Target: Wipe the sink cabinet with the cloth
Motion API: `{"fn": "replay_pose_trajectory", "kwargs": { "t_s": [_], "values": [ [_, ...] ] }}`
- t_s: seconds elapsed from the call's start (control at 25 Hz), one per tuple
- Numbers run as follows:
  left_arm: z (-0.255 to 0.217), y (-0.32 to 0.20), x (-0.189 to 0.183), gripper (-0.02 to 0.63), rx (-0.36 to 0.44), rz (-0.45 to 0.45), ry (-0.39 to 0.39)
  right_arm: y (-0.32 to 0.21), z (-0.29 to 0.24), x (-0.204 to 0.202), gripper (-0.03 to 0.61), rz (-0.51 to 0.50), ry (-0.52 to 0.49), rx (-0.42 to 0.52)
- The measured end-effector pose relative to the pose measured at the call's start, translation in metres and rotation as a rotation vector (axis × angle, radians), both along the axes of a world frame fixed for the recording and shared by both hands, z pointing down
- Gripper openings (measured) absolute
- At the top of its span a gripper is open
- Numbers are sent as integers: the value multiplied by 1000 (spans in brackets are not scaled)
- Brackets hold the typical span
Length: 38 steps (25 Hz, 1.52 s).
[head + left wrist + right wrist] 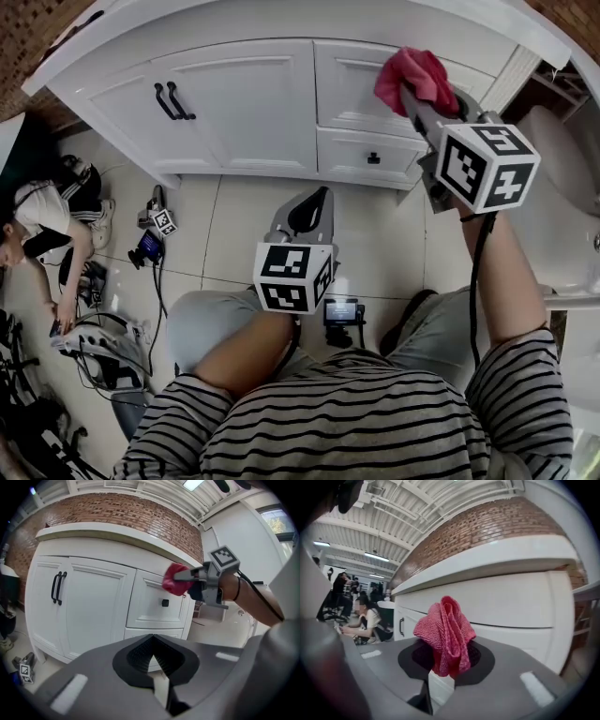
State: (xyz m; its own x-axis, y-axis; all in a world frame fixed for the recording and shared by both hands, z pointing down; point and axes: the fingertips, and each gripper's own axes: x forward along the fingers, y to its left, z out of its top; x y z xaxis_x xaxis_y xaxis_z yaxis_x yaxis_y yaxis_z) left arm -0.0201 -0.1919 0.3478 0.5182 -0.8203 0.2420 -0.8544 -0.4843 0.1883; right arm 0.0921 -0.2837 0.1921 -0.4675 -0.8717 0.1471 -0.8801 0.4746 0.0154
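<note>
The white sink cabinet (253, 103) fills the top of the head view, with two doors at left and drawers at right. My right gripper (412, 89) is shut on a bunched red cloth (415, 77), held up against the top drawer (352, 75) at the cabinet's right. In the right gripper view the cloth (445, 632) stands out of the shut jaws, close to the cabinet front (506, 602). My left gripper (314, 208) hangs low over the floor, shut and empty, apart from the cabinet. The left gripper view shows the cloth (176, 579) by the drawer.
A tiled floor (234, 234) lies below the cabinet. A seated person (42, 234) and cables, gear and a marker cube (164, 221) are at the left. A white toilet (562, 197) stands at the right. Black door handles (173, 100) and a drawer knob (374, 157) stick out.
</note>
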Motion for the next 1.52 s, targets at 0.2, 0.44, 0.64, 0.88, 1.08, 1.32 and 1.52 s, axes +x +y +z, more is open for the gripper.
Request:
{"fn": "replay_pose_trajectory", "kwargs": {
  "t_s": [0.2, 0.44, 0.64, 0.88, 1.08, 1.32, 1.52],
  "values": [
    [4, 0, -7, 1, -1, -15, -27, -35, 37, -92, 86, -124, 113, -53],
    [4, -6, -29, 0, -35, -58, 12, -47, 39, -55, 87, -57, 166, -40],
    [6, 3, -24, 2, -29, -41, 10, -34, 43, 30, 87, 68, 127, -68],
    [11, 10, -32, 2, -46, -54, 13, -15, 43, 127, 89, 269, 26, -82],
    [9, 14, -38, 2, -61, -63, 44, 2, 53, 113, 83, 255, -45, -111],
    [9, 13, -31, 2, -58, -47, 44, -11, 72, -30, 83, -62, -55, -138],
    [7, 7, -37, 0, -54, -69, 48, -45, 101, -96, 83, -130, 25, -160]
  ]
}}
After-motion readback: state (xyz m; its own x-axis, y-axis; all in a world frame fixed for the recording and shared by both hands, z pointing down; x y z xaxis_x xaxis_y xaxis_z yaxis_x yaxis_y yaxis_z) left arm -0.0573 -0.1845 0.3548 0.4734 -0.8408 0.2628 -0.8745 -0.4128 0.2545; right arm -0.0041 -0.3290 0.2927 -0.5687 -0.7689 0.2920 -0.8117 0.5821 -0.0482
